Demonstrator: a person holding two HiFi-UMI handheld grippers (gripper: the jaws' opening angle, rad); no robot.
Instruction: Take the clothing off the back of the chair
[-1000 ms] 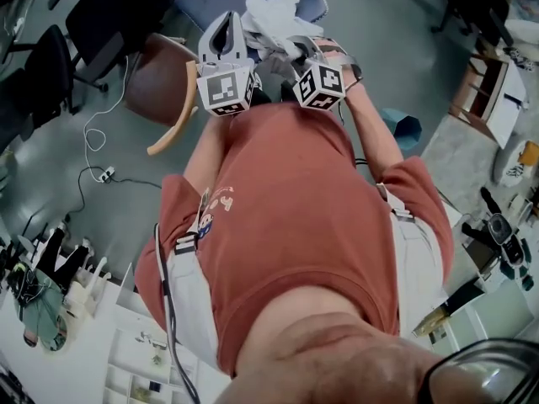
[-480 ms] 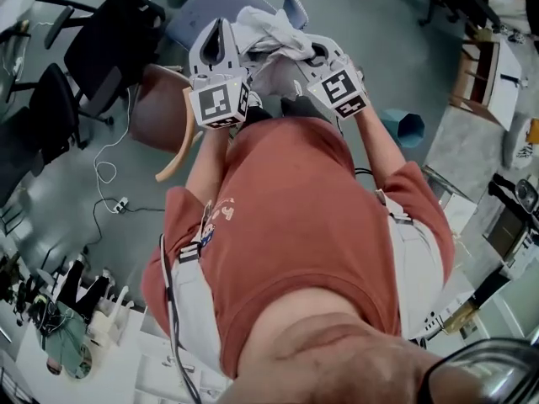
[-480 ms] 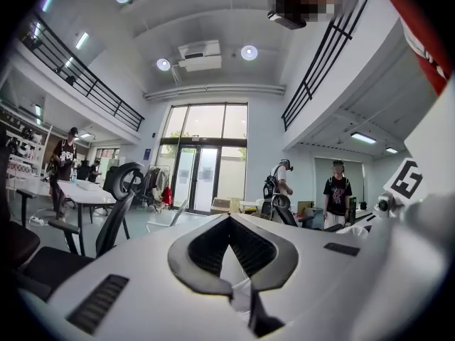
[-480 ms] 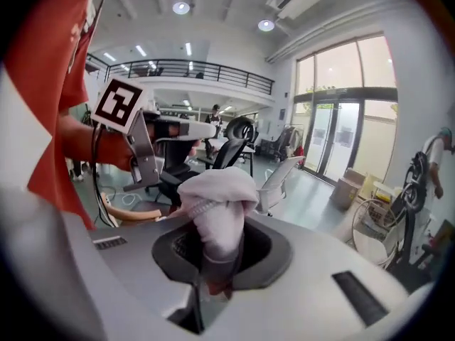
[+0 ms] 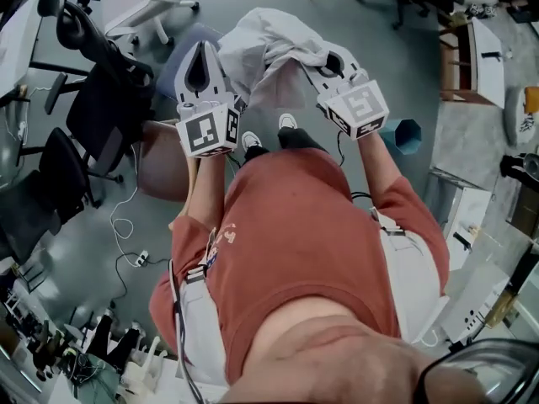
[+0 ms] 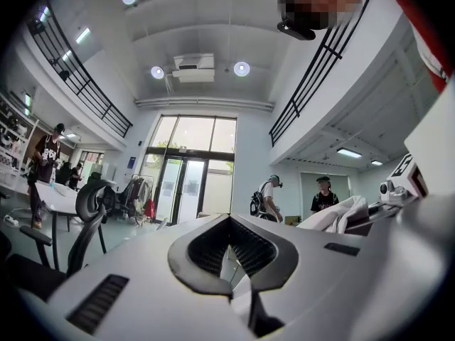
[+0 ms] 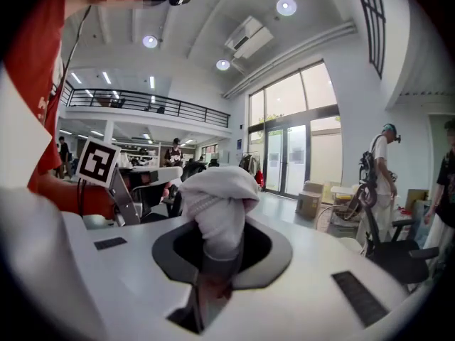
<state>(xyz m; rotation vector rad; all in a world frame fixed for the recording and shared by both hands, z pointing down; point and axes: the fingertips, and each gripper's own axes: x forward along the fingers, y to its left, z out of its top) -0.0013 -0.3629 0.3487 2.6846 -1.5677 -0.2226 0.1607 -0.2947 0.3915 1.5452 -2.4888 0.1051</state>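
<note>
Head view: grey floor, black chairs at nine o'clock. Left gripper has its jaws pressed together, empty. The white garment hangs at its three o'clock, pinched by the right gripper.

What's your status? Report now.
Right tool shut on white garment, bunched and held up. Left tool shut, empty. Nothing in the way.

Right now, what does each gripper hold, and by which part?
The right gripper pinches a bunched fold of the white garment. The left gripper is shut on nothing.
</note>
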